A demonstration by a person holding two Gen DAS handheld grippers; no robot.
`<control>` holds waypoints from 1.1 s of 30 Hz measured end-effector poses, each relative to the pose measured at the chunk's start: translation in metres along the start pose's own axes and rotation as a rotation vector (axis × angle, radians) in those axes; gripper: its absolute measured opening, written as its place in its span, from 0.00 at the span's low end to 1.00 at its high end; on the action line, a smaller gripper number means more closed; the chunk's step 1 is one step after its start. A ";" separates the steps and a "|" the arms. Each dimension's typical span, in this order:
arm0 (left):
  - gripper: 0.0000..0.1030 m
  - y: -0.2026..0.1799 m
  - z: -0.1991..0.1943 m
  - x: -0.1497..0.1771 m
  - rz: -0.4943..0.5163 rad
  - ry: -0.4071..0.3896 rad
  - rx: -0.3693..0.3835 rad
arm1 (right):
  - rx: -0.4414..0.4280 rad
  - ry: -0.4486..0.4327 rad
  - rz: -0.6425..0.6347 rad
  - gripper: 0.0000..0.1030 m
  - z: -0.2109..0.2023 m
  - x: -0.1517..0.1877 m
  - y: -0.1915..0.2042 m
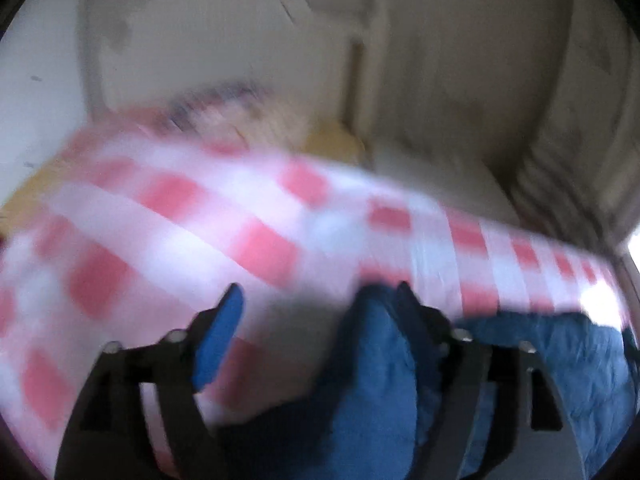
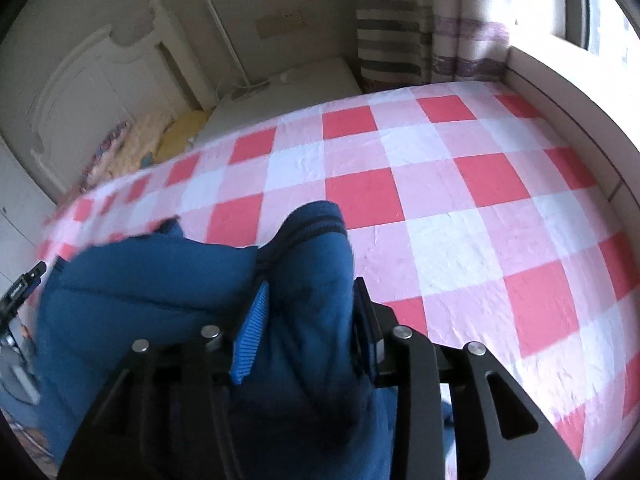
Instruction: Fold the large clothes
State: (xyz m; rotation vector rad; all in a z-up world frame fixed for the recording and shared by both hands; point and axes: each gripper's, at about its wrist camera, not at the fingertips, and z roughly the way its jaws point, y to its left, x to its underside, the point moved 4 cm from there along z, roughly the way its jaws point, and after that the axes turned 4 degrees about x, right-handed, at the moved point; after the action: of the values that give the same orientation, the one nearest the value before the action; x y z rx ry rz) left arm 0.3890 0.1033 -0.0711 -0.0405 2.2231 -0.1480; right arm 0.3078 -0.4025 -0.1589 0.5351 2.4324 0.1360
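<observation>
A blue padded jacket (image 2: pixel 160 288) hangs bunched over the near edge of a bed covered by a red, pink and white checked sheet (image 2: pixel 440 200). My right gripper (image 2: pixel 308 292) is shut on a thick fold of the jacket near its dark ribbed hem (image 2: pixel 316 228). In the blurred left wrist view the jacket (image 1: pixel 380 360) lies against the right finger of my left gripper (image 1: pixel 320 300), whose jaws stand wide apart over the checked sheet (image 1: pixel 180 208). The left gripper also shows at the left edge of the right wrist view (image 2: pixel 20 292).
A white headboard (image 2: pixel 100 80) and yellow and patterned pillows (image 2: pixel 160 140) are at the bed's far left. A white bedside cabinet (image 2: pixel 288 84) stands behind the bed. Striped curtains (image 2: pixel 392 32) and a bright window ledge (image 2: pixel 568 92) run along the right.
</observation>
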 end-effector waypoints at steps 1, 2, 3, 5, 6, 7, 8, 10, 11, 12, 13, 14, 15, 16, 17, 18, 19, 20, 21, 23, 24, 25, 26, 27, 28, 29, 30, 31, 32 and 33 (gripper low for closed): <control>0.84 -0.001 -0.014 -0.007 0.007 -0.034 -0.006 | 0.007 -0.011 0.004 0.29 -0.012 -0.002 -0.001; 0.84 -0.008 -0.024 -0.013 0.028 -0.042 0.010 | 0.031 -0.034 0.000 0.29 -0.025 -0.003 0.001; 0.85 -0.018 -0.032 -0.018 0.050 -0.040 0.020 | 0.060 -0.077 -0.016 0.29 -0.042 -0.007 0.008; 0.91 -0.050 -0.048 -0.025 0.124 -0.051 0.041 | 0.061 -0.147 -0.048 0.29 -0.066 -0.014 0.028; 0.98 -0.065 -0.050 -0.026 0.157 -0.059 0.033 | 0.047 -0.183 -0.077 0.34 -0.078 -0.019 0.046; 0.98 -0.084 -0.053 -0.025 0.201 -0.068 0.022 | 0.033 -0.213 -0.112 0.44 -0.086 -0.021 0.067; 0.98 -0.104 -0.052 -0.021 0.245 -0.066 0.024 | 0.019 -0.229 -0.144 0.83 -0.089 -0.023 0.082; 0.98 -0.144 -0.042 -0.008 0.329 -0.032 0.047 | 0.015 -0.284 -0.270 0.94 -0.090 -0.017 0.128; 0.98 -0.159 -0.032 0.000 0.357 -0.009 0.018 | 0.026 -0.287 -0.335 0.94 -0.085 -0.014 0.146; 0.98 -0.169 -0.023 0.007 0.378 0.015 0.008 | 0.044 -0.264 -0.389 0.91 -0.073 -0.008 0.167; 0.98 -0.179 -0.011 0.015 0.401 0.052 0.016 | 0.039 -0.233 -0.416 0.86 -0.061 -0.003 0.180; 0.98 -0.185 -0.004 0.021 0.417 0.081 0.024 | 0.032 -0.199 -0.431 0.74 -0.049 0.000 0.190; 0.97 -0.191 0.007 0.029 0.437 0.112 0.018 | 0.043 -0.180 -0.439 0.71 -0.041 0.001 0.195; 0.97 -0.193 0.017 0.034 0.452 0.125 -0.007 | 0.061 -0.167 -0.453 0.69 -0.031 0.003 0.199; 0.97 -0.194 0.027 0.038 0.462 0.142 -0.020 | 0.078 -0.158 -0.466 0.63 -0.023 0.005 0.201; 0.97 -0.192 0.034 0.041 0.458 0.159 -0.010 | 0.087 -0.139 -0.467 0.63 -0.013 0.005 0.201; 0.97 -0.190 0.041 0.046 0.450 0.185 0.007 | 0.081 -0.120 -0.455 0.63 -0.006 0.005 0.198; 0.97 -0.189 0.044 0.049 0.445 0.199 0.012 | 0.072 -0.091 -0.436 0.63 0.004 0.005 0.193; 0.97 -0.188 0.049 0.053 0.438 0.213 0.018 | 0.066 -0.078 -0.428 0.63 0.009 0.008 0.191; 0.97 -0.186 0.056 0.059 0.431 0.224 0.013 | 0.073 -0.067 -0.436 0.64 0.018 0.017 0.192; 0.98 -0.184 0.060 0.063 0.420 0.233 0.012 | 0.085 -0.068 -0.446 0.64 0.023 0.019 0.195; 0.98 -0.184 0.064 0.065 0.416 0.236 0.013 | 0.098 -0.070 -0.462 0.65 0.026 0.022 0.197; 0.98 -0.185 0.065 0.066 0.419 0.234 0.001 | 0.115 -0.074 -0.480 0.65 0.030 0.024 0.200; 0.98 -0.183 0.066 0.068 0.413 0.232 -0.002 | 0.132 -0.081 -0.491 0.65 0.033 0.026 0.201; 0.98 -0.182 0.067 0.069 0.407 0.230 0.004 | 0.133 -0.082 -0.491 0.65 0.034 0.026 0.200; 0.98 -0.181 0.067 0.071 0.403 0.229 0.008 | 0.129 -0.083 -0.490 0.66 0.035 0.027 0.200; 0.98 -0.181 0.067 0.071 0.401 0.228 0.009 | 0.125 -0.084 -0.488 0.66 0.036 0.027 0.199; 0.98 -0.181 0.067 0.071 0.400 0.228 0.009 | 0.125 -0.086 -0.488 0.66 0.037 0.027 0.199; 0.98 -0.180 0.069 0.072 0.397 0.228 0.009 | 0.127 -0.087 -0.490 0.66 0.038 0.027 0.199; 0.98 -0.180 0.069 0.072 0.396 0.228 0.009 | 0.130 -0.088 -0.492 0.66 0.038 0.028 0.199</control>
State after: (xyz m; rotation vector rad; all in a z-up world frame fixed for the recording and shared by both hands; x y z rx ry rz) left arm 0.3957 -0.0874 -0.1480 0.4386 2.4078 0.0584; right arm 0.3797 -0.2113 -0.1602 -0.0146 2.4194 -0.2476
